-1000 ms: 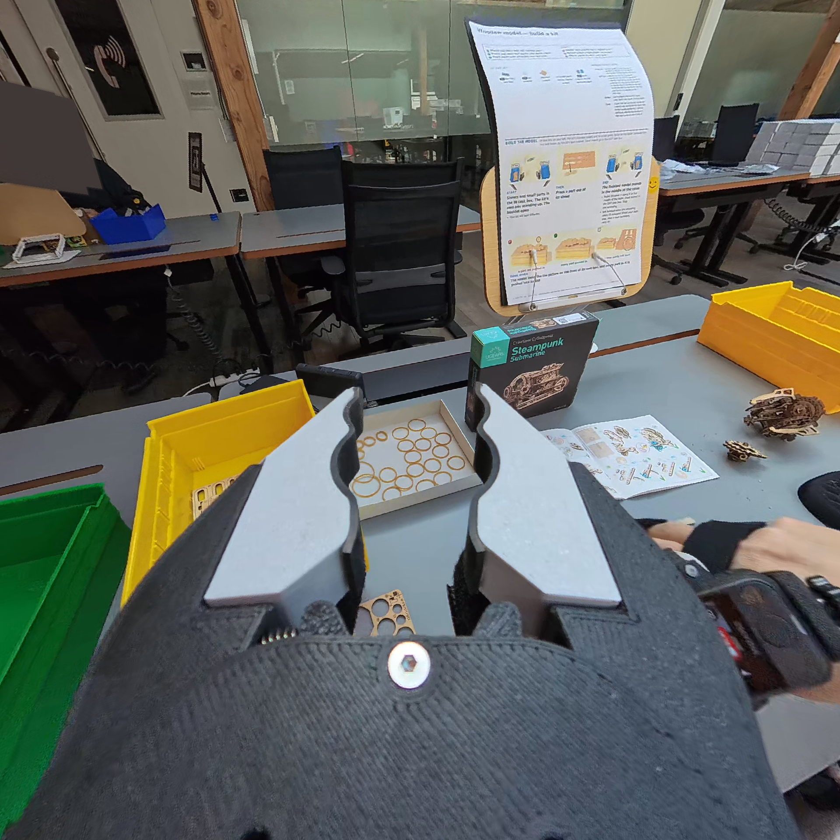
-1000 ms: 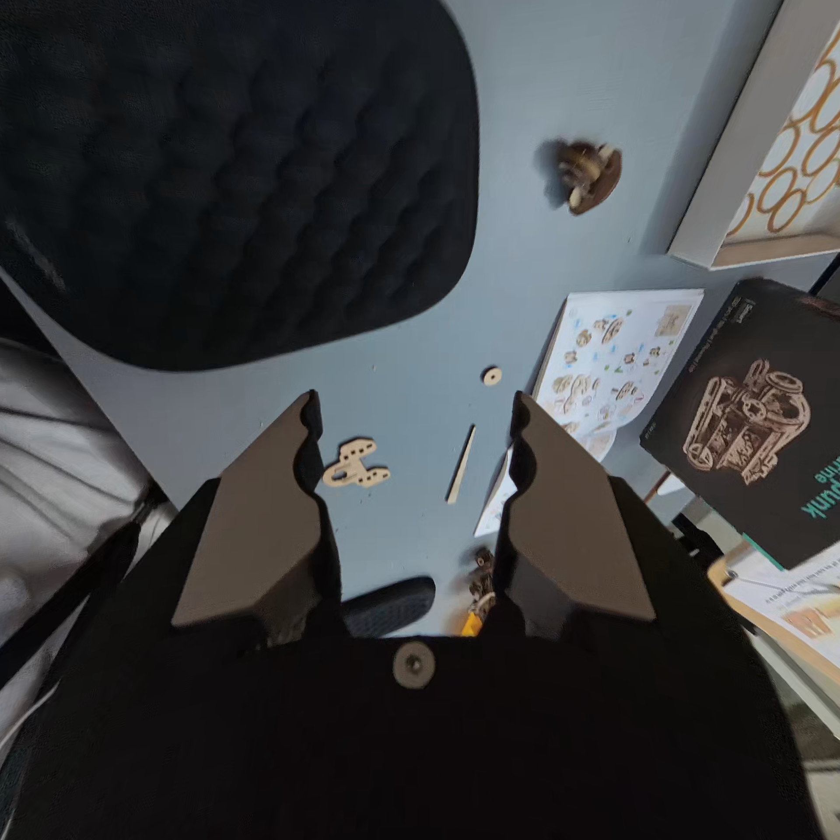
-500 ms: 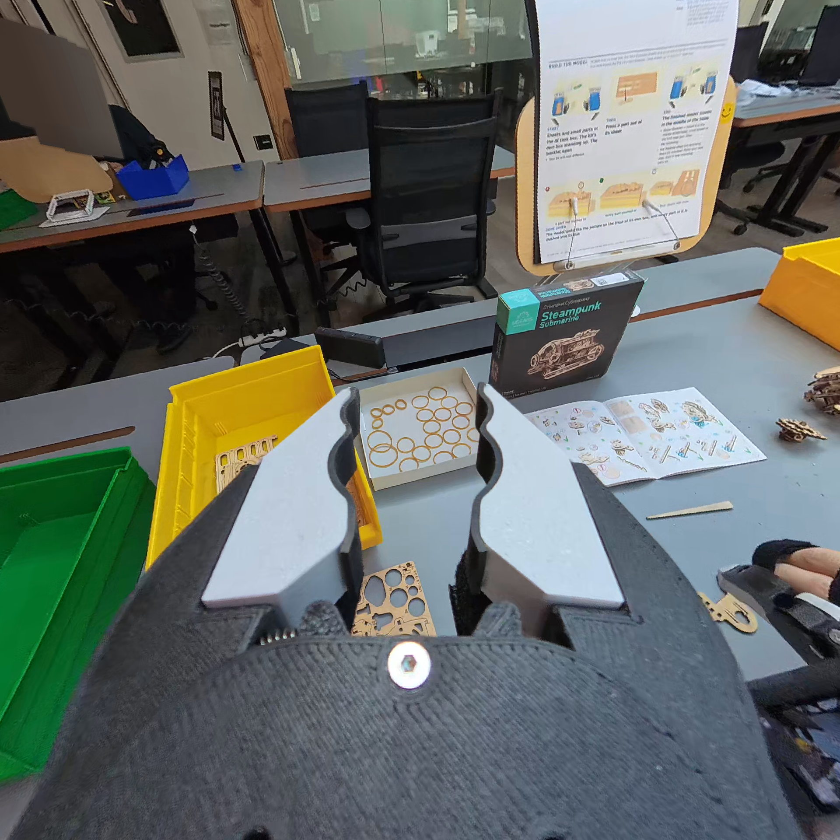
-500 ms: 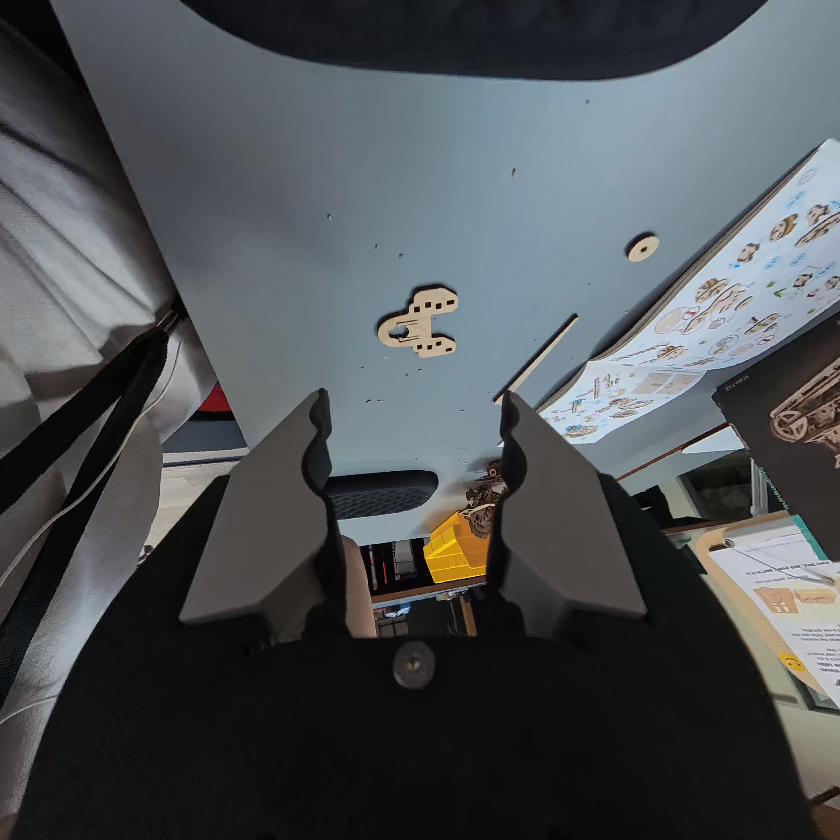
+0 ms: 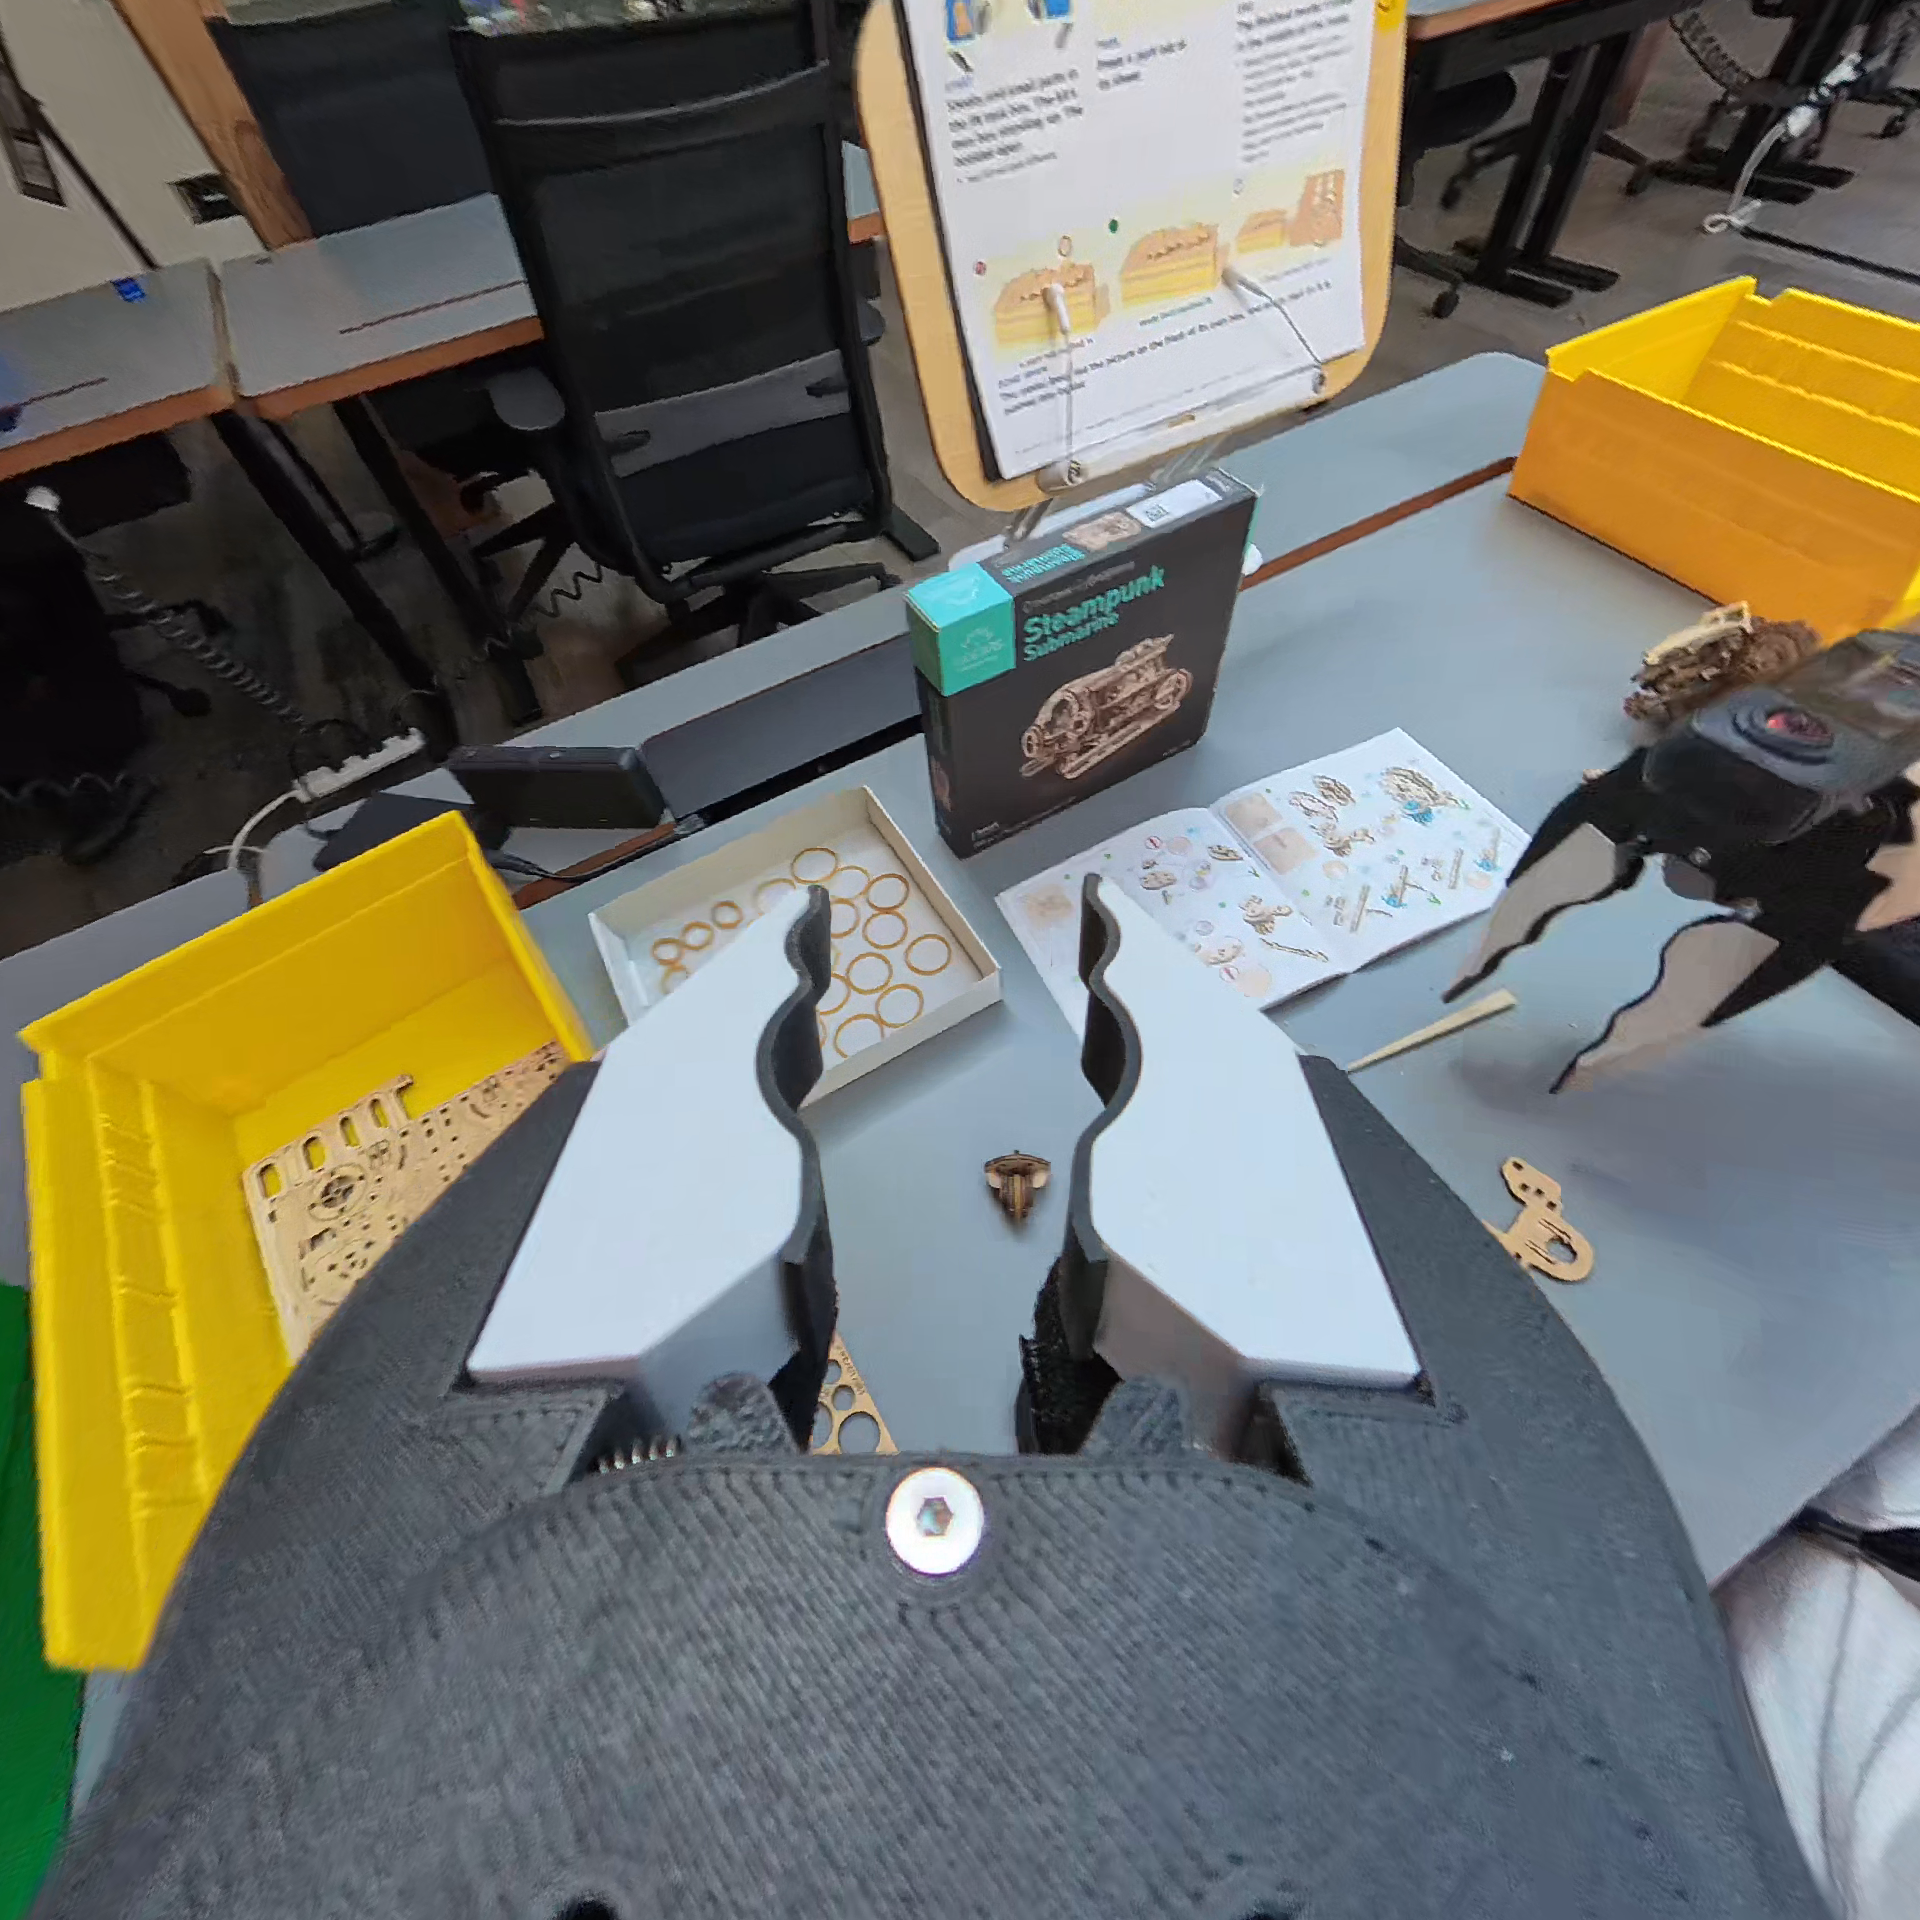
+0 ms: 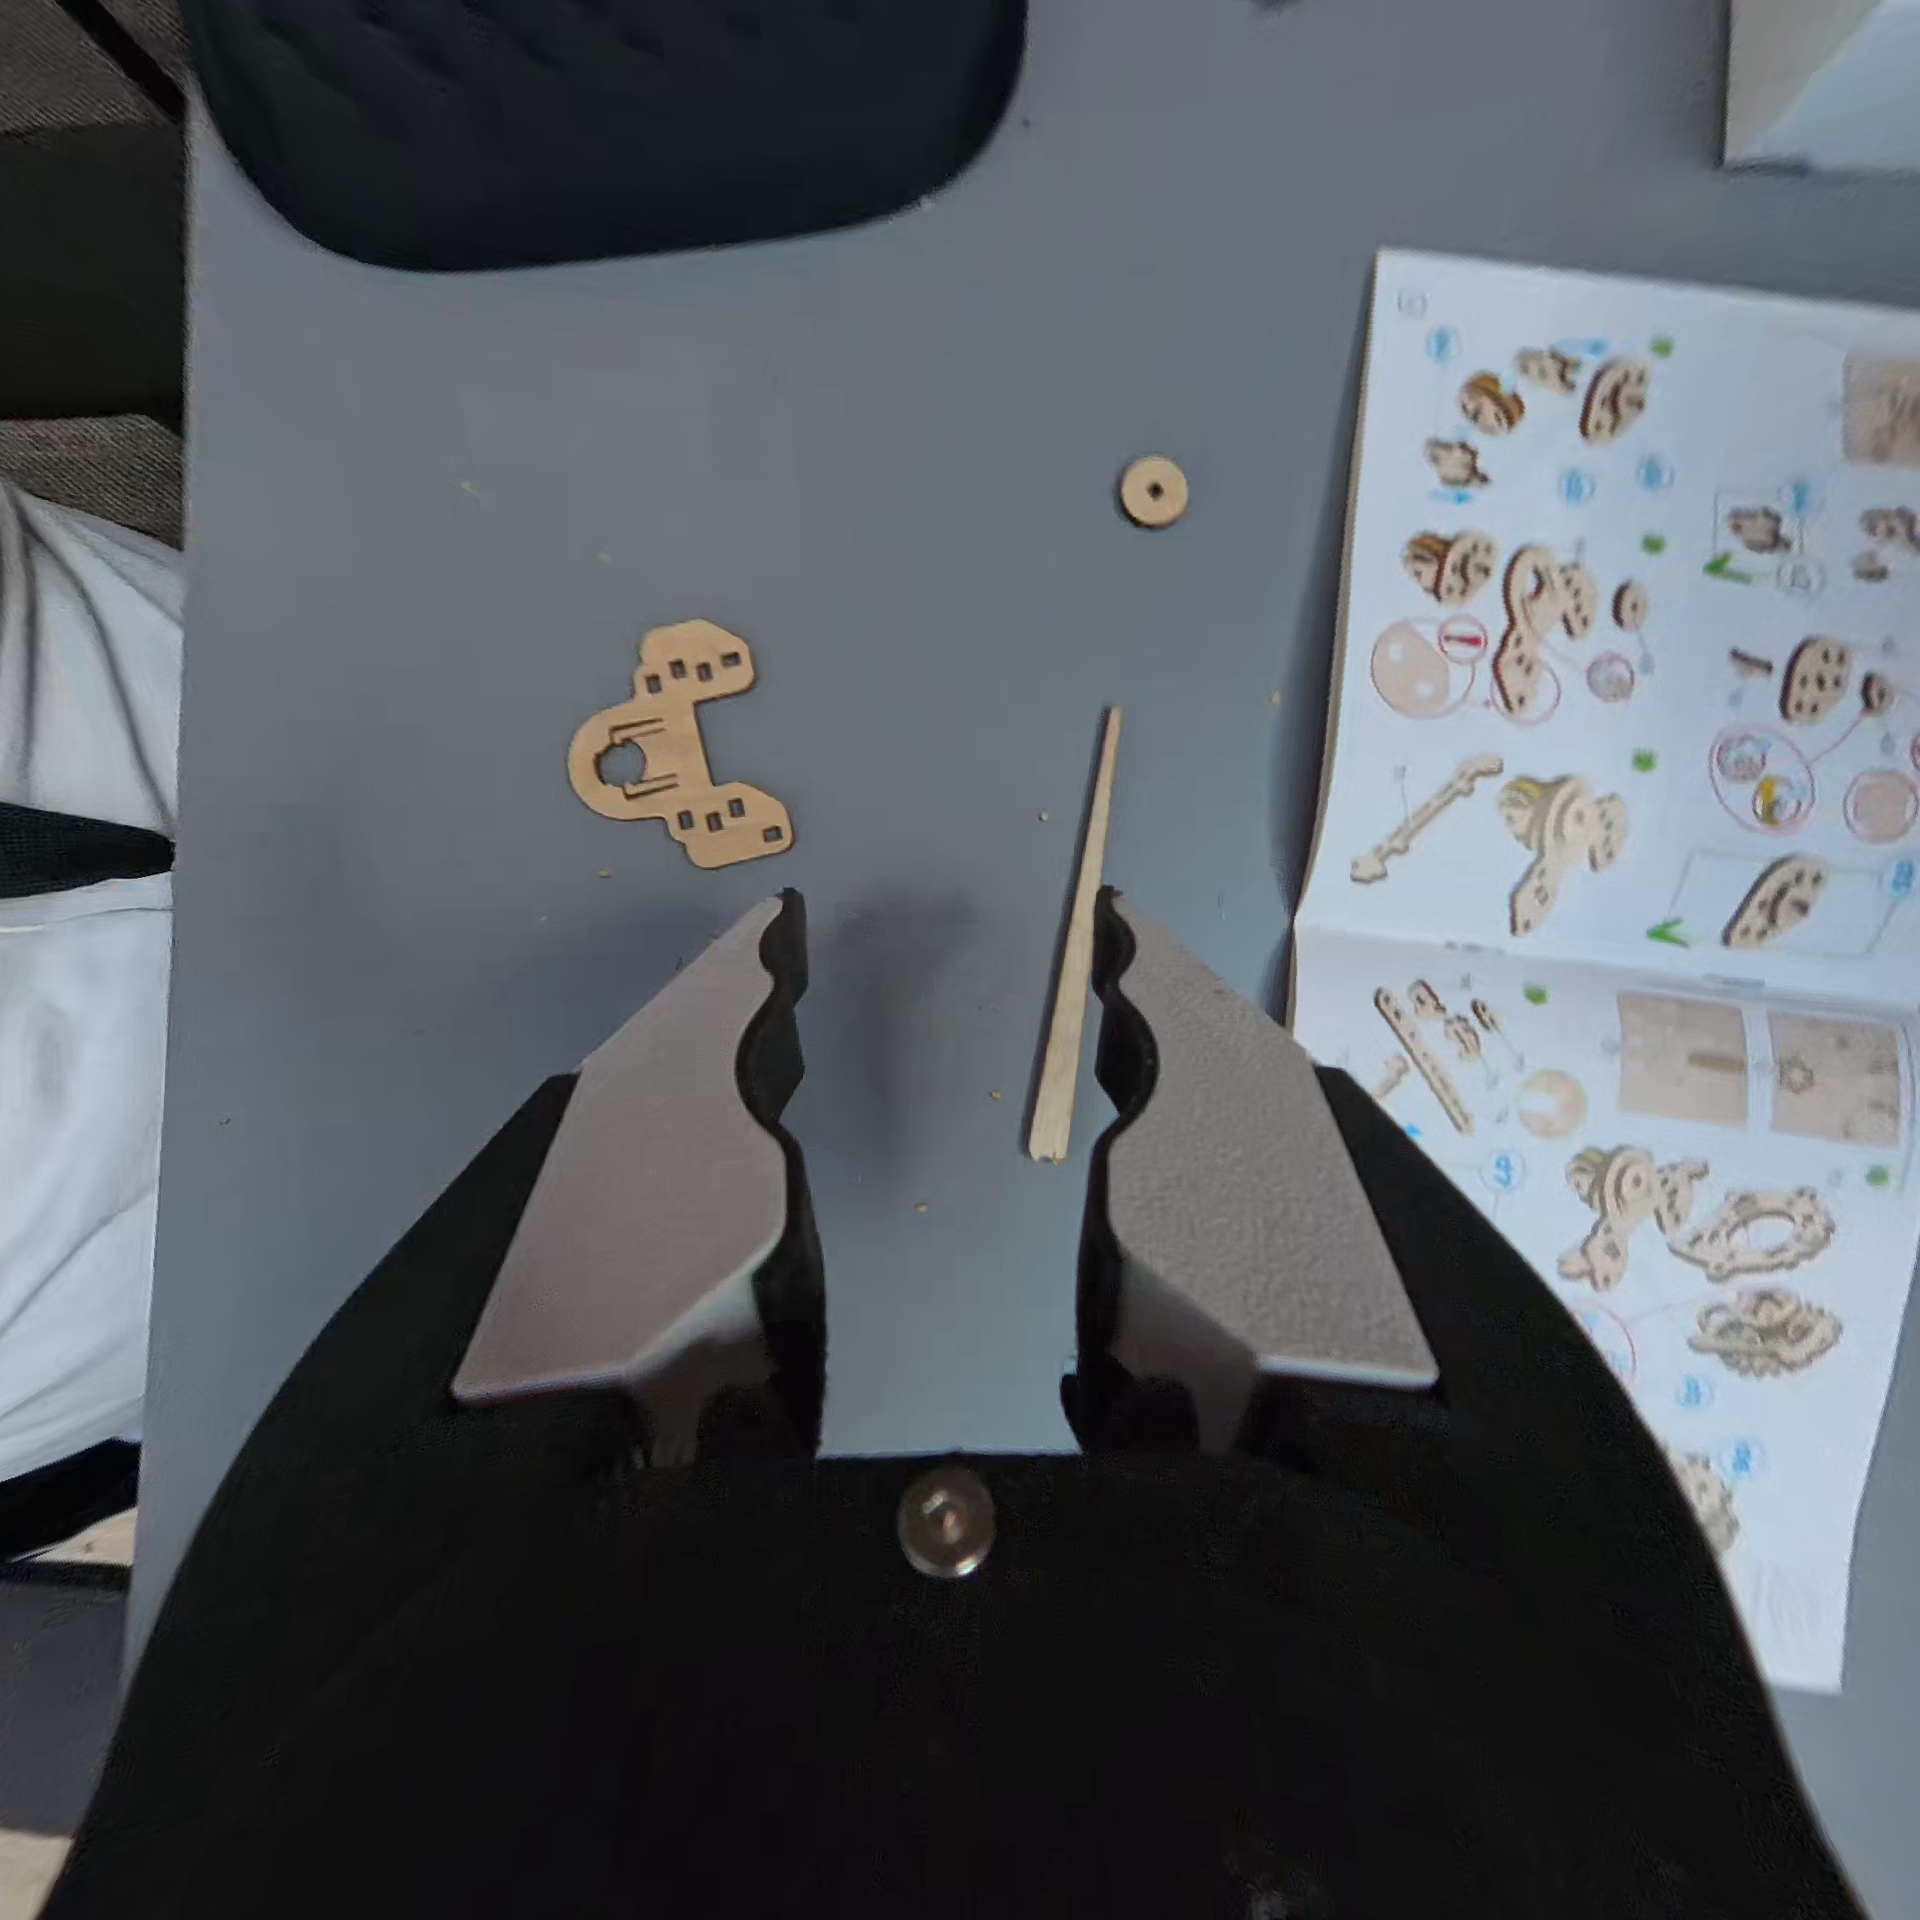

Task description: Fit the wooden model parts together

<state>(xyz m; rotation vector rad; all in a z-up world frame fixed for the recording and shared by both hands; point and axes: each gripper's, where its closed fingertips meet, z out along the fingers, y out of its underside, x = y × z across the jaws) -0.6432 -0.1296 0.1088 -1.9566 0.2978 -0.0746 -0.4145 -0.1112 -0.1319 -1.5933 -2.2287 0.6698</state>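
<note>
My left gripper is open and empty above the grey table; a small assembled wooden piece lies on the table between its fingers. My right gripper is open and empty, pointing down at the table, and also shows at the right of the left wrist view. A thin wooden stick lies just inside its right finger. A flat slotted wooden plate lies ahead to the left; it also shows in the left wrist view. A small wooden disc lies farther ahead.
An open instruction booklet lies right of the stick. A yellow bin holds wooden part sheets; a shallow box of rings, the dark kit box, another yellow bin and a larger wooden assembly stand around.
The left gripper has tilted down and moved right, bringing the small wooden piece between its fingers. The right gripper has swung over the stick and plate, now looking straight down at them.
</note>
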